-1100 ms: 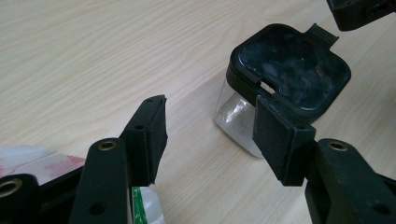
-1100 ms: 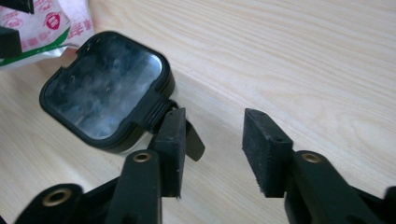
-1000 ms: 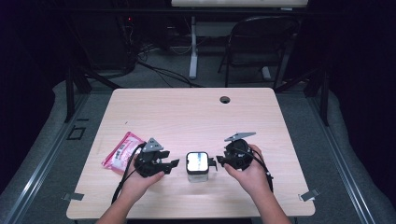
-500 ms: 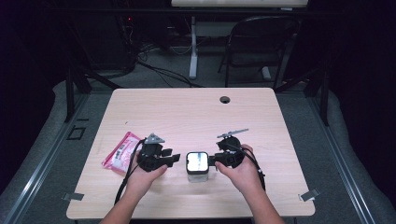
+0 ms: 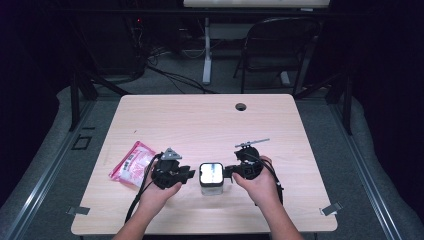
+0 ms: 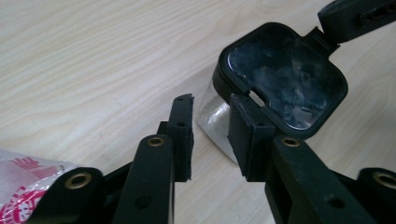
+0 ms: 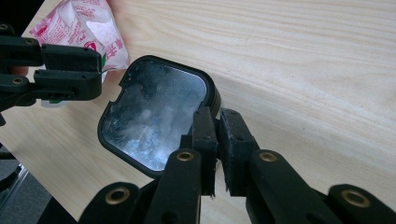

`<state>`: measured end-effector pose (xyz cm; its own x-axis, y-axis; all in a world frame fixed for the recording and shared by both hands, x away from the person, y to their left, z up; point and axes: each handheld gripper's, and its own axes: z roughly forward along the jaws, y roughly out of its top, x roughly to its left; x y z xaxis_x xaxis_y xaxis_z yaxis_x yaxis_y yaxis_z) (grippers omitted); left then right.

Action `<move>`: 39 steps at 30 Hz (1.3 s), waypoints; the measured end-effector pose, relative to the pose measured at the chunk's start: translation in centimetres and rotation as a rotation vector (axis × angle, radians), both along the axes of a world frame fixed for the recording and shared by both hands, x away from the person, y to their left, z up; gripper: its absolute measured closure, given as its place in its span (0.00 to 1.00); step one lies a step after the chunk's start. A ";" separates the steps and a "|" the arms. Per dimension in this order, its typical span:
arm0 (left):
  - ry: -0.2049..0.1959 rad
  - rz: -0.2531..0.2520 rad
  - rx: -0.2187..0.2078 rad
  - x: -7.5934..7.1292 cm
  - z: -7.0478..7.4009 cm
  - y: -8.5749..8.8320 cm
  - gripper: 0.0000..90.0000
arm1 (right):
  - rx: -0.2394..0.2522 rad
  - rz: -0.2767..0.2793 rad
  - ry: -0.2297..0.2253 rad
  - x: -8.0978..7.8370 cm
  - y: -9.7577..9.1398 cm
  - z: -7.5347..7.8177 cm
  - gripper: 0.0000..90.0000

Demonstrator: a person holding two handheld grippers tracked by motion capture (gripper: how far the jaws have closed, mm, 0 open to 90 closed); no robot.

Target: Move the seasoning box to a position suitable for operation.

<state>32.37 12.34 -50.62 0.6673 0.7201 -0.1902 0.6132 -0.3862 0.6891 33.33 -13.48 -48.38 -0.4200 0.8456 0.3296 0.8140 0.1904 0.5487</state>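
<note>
Standing near the table's front edge, small clear square jar with glossy black-rimmed lid, left gripper narrowly gaping beside its corner, right gripper just closing, almost shut, at its rim.

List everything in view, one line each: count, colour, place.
container: one, clear body with black-rimmed lid, table's near middle, between the grippers
snack packet: one, pink and white, left of the container
table: one, light wood, round hole near far edge
folding chair: one, black, behind the table
left gripper: one, black, jaws just closing beside the container's lid edge, gap still between them
right gripper: one, black, jaws just closed nearly together at the lid's rim
hands: two, at the near edge
</note>
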 end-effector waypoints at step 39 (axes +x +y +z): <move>0.093 -0.102 -0.106 -0.4 0.4 -0.9 0.95 | 0.000 -0.013 -0.008 -0.1 -0.4 -0.2 0.89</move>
<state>31.95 11.44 -50.22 0.7119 0.6223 -0.3254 0.6373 -0.3780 0.6715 33.19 -13.92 -48.61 -0.4117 0.8508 0.3265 0.8121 0.1800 0.5550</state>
